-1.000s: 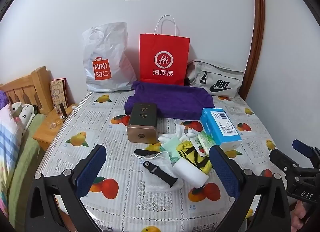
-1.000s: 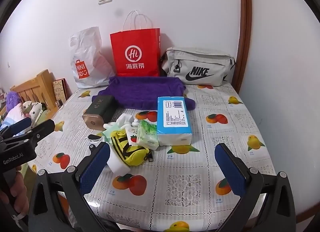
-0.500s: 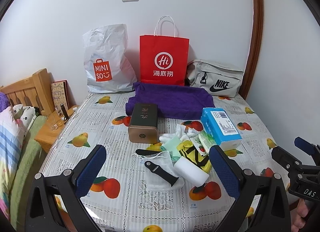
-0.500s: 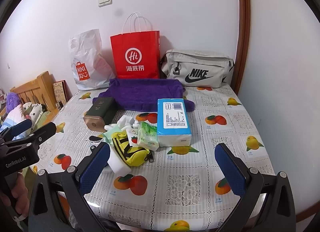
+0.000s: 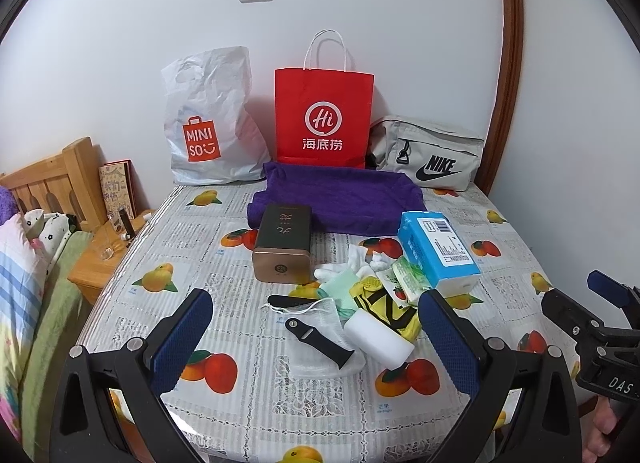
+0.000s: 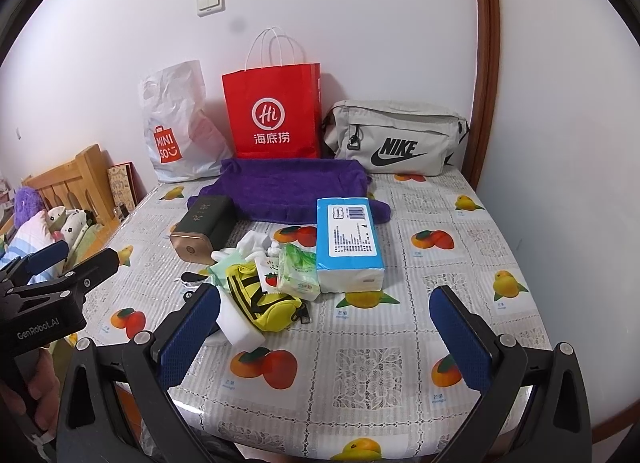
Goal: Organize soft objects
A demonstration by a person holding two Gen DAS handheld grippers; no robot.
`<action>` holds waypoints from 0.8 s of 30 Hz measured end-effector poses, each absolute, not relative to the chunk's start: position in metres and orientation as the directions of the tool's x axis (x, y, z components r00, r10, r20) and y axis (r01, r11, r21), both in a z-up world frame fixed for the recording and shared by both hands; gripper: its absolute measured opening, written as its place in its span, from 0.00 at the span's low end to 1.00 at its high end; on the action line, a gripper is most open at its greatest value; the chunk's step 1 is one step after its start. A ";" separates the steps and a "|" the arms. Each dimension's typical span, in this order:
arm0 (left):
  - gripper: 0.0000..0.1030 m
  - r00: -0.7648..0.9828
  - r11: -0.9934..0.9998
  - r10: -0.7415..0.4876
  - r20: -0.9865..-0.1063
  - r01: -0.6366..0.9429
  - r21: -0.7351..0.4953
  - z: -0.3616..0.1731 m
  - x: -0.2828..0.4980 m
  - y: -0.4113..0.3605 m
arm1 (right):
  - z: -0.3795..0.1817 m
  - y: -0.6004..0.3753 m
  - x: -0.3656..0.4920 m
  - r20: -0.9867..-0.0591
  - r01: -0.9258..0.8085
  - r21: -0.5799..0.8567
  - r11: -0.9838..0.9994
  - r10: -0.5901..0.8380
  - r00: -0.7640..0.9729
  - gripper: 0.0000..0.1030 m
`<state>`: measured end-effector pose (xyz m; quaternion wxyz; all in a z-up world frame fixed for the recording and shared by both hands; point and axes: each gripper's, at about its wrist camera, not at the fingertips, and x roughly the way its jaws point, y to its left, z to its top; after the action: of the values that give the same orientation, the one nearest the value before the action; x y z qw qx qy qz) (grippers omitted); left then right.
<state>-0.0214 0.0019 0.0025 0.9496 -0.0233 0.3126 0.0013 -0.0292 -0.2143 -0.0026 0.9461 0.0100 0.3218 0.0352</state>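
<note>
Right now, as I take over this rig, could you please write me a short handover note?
Left gripper: open, holding nothing, above the near table edge.
Right gripper: open, holding nothing, also at the near edge.
Soft things: purple towel lies at the back in front of the red paper bag; the yellow pouch, white socks, blue tissue pack and white sponge sit in a heap mid-table beside the brown box.
Done: nothing visibly sorted.
Left: everything.
</note>
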 end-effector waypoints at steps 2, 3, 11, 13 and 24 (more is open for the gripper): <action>1.00 0.805 0.999 -0.011 -0.593 -0.018 -0.044 0.002 -0.022 0.002 | -0.002 -0.214 -0.030 -0.609 -0.059 0.042 0.997 0.073 0.790 1.00; 1.00 0.805 0.999 -0.013 -0.593 -0.017 -0.046 0.003 -0.022 0.003 | -0.003 -0.214 -0.030 -0.609 -0.061 0.041 0.997 0.074 0.790 1.00; 1.00 0.804 0.999 -0.011 -0.594 -0.019 -0.044 0.003 -0.022 0.003 | -0.003 -0.215 -0.028 -0.611 -0.060 0.043 0.997 0.074 0.788 1.00; 1.00 0.804 0.999 -0.013 -0.594 -0.017 -0.045 0.003 -0.022 0.003 | -0.004 -0.215 -0.028 -0.611 -0.058 0.041 0.998 0.070 0.789 1.00; 1.00 0.804 0.999 -0.009 -0.595 -0.018 -0.040 0.004 -0.023 0.004 | -0.005 -0.213 -0.028 -0.611 -0.062 0.037 0.997 0.071 0.788 1.00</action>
<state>-0.0232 0.0036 0.0043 0.9494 -0.0216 0.3132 0.0024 -0.0284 -0.2130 -0.0048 0.9456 0.0074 0.3233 0.0352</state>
